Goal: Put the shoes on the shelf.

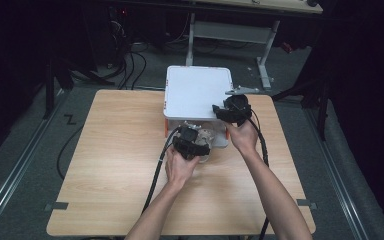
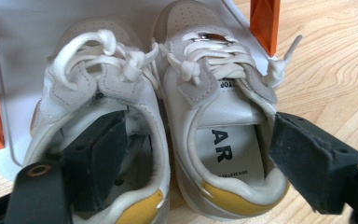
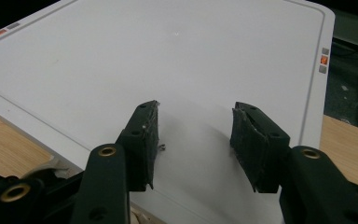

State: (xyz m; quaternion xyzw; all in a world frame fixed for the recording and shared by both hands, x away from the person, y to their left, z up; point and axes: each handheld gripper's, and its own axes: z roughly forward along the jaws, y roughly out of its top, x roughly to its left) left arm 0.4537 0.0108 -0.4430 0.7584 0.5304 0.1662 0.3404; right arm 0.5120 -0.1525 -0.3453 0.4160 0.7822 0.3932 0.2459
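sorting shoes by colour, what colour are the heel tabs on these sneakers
Yellow heel tabs on white sneakers, best in the left gripper view.

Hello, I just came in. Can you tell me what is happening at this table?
A person works at a wooden table with a gripper in each hand. The left gripper is at a pair of small white shoes on the lower shelf of a white rack. Its jaws are open, one inside the left-hand shoe, one outside the other. The right gripper rests open on the rack's top, holding nothing.
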